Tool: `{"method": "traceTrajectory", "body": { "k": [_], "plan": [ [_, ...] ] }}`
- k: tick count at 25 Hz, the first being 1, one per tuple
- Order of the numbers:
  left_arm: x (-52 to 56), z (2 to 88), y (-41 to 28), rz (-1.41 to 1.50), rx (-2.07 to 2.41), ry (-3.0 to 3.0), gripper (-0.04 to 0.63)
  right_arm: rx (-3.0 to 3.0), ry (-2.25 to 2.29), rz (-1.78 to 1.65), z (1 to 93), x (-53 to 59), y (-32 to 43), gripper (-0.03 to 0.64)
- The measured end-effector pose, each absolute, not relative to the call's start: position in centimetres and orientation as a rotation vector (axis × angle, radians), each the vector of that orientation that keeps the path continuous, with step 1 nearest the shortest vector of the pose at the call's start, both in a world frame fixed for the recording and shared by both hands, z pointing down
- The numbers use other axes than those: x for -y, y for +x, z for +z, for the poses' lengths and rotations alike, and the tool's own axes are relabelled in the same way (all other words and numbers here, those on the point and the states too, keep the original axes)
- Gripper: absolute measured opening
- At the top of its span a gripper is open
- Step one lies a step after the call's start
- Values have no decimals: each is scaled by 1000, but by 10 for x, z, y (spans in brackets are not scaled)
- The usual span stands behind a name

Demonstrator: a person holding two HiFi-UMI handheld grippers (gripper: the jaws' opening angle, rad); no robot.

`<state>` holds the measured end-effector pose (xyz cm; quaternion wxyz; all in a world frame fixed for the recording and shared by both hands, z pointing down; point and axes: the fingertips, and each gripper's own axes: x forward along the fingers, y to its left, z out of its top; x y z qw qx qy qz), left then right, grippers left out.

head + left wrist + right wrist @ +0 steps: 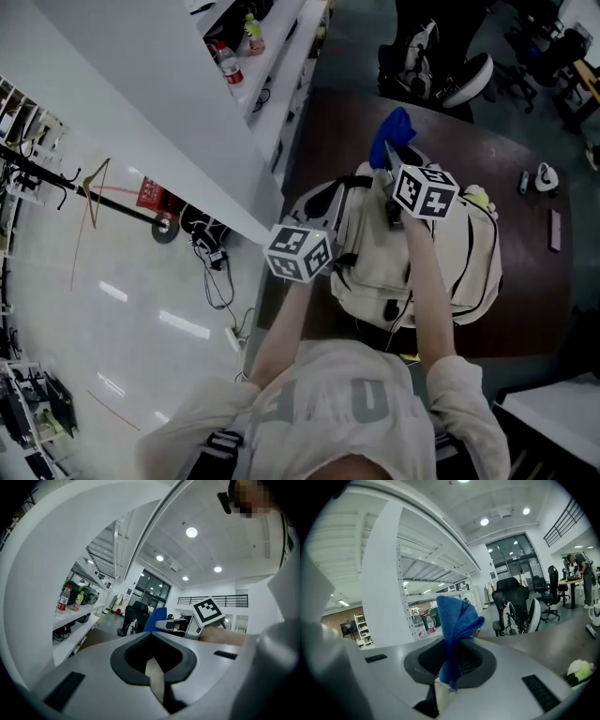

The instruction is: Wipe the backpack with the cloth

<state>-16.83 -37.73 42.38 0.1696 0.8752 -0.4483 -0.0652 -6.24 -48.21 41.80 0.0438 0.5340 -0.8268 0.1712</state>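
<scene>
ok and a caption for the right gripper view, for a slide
Right gripper with jaws shut on the blue cloth, white shelving behind

place: open office | cues: swivel chairs (513,603), white shelving (436,557), ceiling downlights (191,532)

Head view steeply above backpack (370,261); gripper views roomward

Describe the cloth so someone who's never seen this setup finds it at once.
On the dark brown table sits a cream backpack. At the backpack's far edge, the right gripper is shut on a small bunched cloth that sticks out past its jaws. It is the only bright blue thing there.
</scene>
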Motion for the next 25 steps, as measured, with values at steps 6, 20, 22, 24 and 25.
{"method": "traceTrajectory", "body": {
  "k": [6,20,22,24,25],
  "plan": [
    [367,418,-166,-200,1259,2501,5,2510,1609,470,414,465,-67,43],
    [265,428,-181,-164,1190,2538,5,2564,1711,587,412,315,-89,43],
    [249,431,-184,-156,1181,2538,5,2574,1726,658,420,286,-95,43],
    [235,434,-187,-148,1175,2534,5,2581,1736,733,431,257,-101,43],
    [229,435,-188,-143,1173,2532,5,2574,1741,748,438,244,-103,43]
  ]
}}
